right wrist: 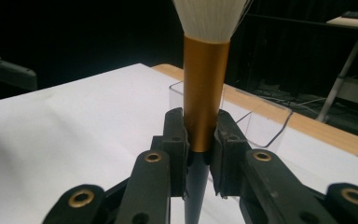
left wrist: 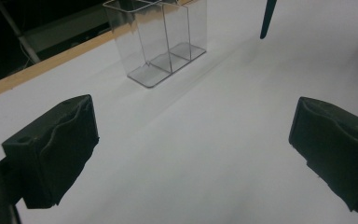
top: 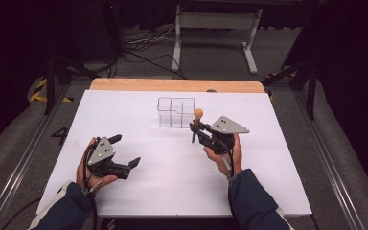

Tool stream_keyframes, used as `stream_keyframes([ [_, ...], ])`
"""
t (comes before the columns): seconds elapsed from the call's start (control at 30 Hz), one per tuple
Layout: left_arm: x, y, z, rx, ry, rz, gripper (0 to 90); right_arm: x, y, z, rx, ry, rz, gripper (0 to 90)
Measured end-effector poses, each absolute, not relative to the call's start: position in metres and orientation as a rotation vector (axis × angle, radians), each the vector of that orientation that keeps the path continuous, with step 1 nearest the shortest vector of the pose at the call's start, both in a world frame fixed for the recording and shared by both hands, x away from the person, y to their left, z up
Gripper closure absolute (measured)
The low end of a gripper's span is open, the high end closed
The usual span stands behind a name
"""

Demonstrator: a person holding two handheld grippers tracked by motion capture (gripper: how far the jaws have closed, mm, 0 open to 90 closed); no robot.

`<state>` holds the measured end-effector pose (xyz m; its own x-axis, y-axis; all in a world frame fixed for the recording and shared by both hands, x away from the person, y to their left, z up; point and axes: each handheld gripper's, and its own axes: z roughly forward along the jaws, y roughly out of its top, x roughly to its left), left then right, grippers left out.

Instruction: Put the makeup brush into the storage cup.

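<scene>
Brush [right wrist: 206,93] in hand: a makeup brush with a gold ferrule, pale bristles and a dark tapering handle stands upright between the fingers [right wrist: 175,140] of the right gripper [top: 197,130], which are clamped on it just where the gold meets the black. In the high view it is held above the middle of the worktop [top: 172,191], just beside the near right corner of the clear organiser [top: 176,112], its tip off the surface. The organiser, a see-through box split into compartments, sits toward the far edge of the worktop, a little right of centre, and looks empty.

The left gripper [top: 123,152] hovers near the near left part of the worktop, well apart from both things. Its fingers [left wrist: 56,149] stand wide with nothing between them but bare white surface.

The step in hand looks like the carry: the brush is lifted and upright, ready to go into the organiser. The next move would call for raising the handle tip above the rim, lining it over one compartment, then lowering it straight down before letting go. The walls are thin and light, so a sideways knock could shift the box.
</scene>
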<state>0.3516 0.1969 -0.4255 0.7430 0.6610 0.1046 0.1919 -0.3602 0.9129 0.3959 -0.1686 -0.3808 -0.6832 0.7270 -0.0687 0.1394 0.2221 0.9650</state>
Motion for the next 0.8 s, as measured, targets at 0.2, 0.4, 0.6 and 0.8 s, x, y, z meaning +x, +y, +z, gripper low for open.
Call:
stream_keyframes([
  [0.2, 0.347, 0.21, -0.429, 1.886, 0.691, 0.582, 2.0, 0.402, -0.171, -0.373, 0.797, 1.963, 1.489, 78.1],
  [0.4, 0.344, 0.223, -0.431, 1.877, 0.735, 0.607, 2.0, 0.408, -0.172, -0.367, 0.805, 1.947, 1.489, 78.1],
  [0.6, 0.338, 0.234, -0.432, 1.848, 0.762, 0.599, 1.9, 0.414, -0.171, -0.358, 0.798, 1.93, 1.491, 78.1],
  [0.8, 0.336, 0.237, -0.433, 1.845, 0.765, 0.605, 1.7, 0.421, -0.17, -0.351, 0.792, 1.913, 1.491, 78.2],
])
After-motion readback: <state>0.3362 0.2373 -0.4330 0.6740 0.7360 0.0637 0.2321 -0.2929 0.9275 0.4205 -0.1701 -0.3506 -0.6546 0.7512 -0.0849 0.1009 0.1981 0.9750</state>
